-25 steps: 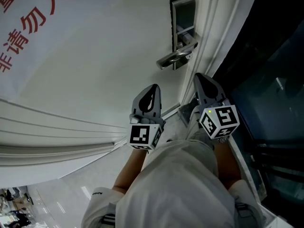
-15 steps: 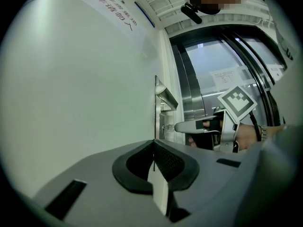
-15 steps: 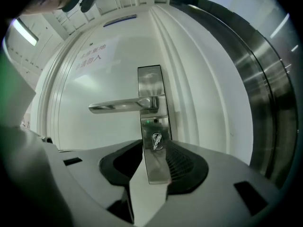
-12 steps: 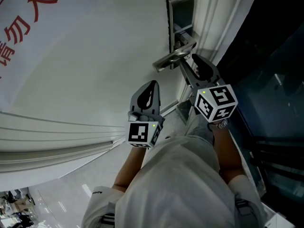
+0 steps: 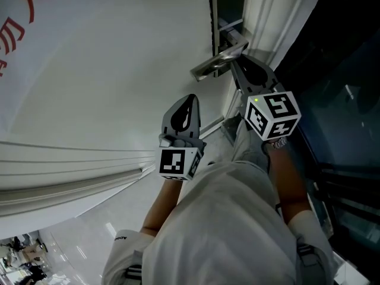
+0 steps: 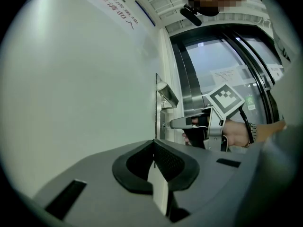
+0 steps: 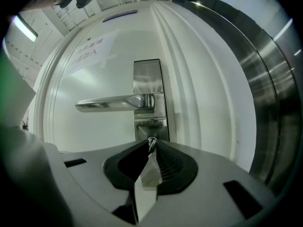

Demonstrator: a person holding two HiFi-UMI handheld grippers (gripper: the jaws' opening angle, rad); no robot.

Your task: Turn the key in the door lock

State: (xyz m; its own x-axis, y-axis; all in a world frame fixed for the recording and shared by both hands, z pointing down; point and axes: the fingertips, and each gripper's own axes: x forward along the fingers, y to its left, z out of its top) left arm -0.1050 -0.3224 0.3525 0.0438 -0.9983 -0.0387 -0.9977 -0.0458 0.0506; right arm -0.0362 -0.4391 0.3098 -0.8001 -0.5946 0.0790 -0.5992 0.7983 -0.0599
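Note:
A steel lock plate (image 7: 147, 77) with a lever handle (image 7: 113, 102) sits on the white door (image 5: 119, 70). The key (image 7: 151, 142) sticks out of the lock below the handle. In the right gripper view my right gripper (image 7: 151, 146) has its tips around the key head, jaws closing and pads against it. In the head view the right gripper (image 5: 236, 65) reaches in just under the handle (image 5: 217, 62) and hides the key. My left gripper (image 5: 188, 101) hangs shut and empty, lower and left, off the door. The left gripper view shows the right gripper (image 6: 168, 124) at the plate (image 6: 158, 109).
The white door frame (image 5: 270, 22) runs beside the lock plate, with dark glazing and a steel frame (image 7: 270, 93) to its right. Red lettering (image 5: 24, 22) marks the door's upper left. The person's pale sleeves (image 5: 225, 230) fill the bottom of the head view.
My right gripper has moved up from beside the left one to the lock under the handle, and its jaws now sit around the key. The left gripper has stayed put.

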